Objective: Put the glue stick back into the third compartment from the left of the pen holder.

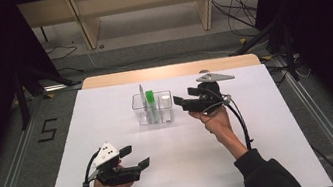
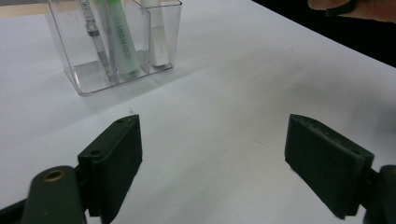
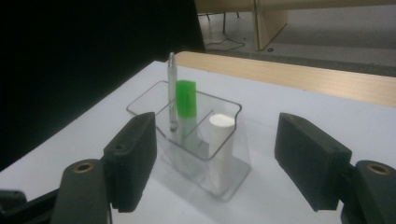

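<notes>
Clear organizer (image 1: pixel 153 109) sits mid-table holding a clear pen (image 3: pixel 172 93), green highlighter (image 3: pixel 186 105) and white tube (image 3: pixel 219 135), all upright; right gripper (image 1: pixel 191 100), jaws wide, empty, hovers just at its 3 o'clock, nearer; left gripper (image 1: pixel 131 158), wide, empty, sits well apart at 7 o'clock.

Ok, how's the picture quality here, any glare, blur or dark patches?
High view: evenly lit white table, surroundings nearly black. Left gripper view: clear organizer fairly sharp, near jaws soft. Right gripper view: green highlighter slightly soft, jaws blurred, black at left.
</notes>
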`<action>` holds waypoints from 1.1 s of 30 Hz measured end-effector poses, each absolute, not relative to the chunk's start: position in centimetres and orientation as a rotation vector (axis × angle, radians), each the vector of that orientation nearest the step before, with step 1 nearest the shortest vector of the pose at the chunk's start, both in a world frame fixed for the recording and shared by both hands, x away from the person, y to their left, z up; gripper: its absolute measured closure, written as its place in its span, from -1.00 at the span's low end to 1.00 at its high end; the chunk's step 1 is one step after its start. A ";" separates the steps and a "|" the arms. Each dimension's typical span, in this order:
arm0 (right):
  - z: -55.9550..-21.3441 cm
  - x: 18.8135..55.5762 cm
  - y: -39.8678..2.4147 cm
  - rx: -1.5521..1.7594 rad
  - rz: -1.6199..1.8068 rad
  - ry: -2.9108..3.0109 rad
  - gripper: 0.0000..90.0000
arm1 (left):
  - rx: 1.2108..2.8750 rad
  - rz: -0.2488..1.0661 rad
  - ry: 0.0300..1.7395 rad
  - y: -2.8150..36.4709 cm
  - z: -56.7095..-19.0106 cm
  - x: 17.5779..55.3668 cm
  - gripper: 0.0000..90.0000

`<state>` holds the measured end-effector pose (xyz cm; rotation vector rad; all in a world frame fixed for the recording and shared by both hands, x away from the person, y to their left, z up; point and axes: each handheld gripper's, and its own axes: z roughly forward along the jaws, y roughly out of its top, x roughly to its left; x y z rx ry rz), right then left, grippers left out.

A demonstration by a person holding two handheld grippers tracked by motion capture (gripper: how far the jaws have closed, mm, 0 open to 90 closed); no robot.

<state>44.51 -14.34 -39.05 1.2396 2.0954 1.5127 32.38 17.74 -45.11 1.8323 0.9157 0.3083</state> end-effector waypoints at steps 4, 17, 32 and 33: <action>-39.1 43.1 -14.9 1.188 1.494 2.114 -0.34 | 1.830 0.300 0.923 17.7 -45.2 32.6 -0.58; -39.4 39.4 -15.9 1.072 1.471 2.144 -0.39 | 1.819 0.289 0.929 17.7 -45.0 32.8 -0.59; -40.9 35.8 -17.5 1.040 1.476 2.160 -0.40 | 1.833 0.287 0.910 17.8 -45.1 32.4 -0.59; -41.1 35.5 -17.6 1.044 1.474 2.161 -0.41 | 1.833 0.285 0.908 17.8 -45.1 32.3 -0.59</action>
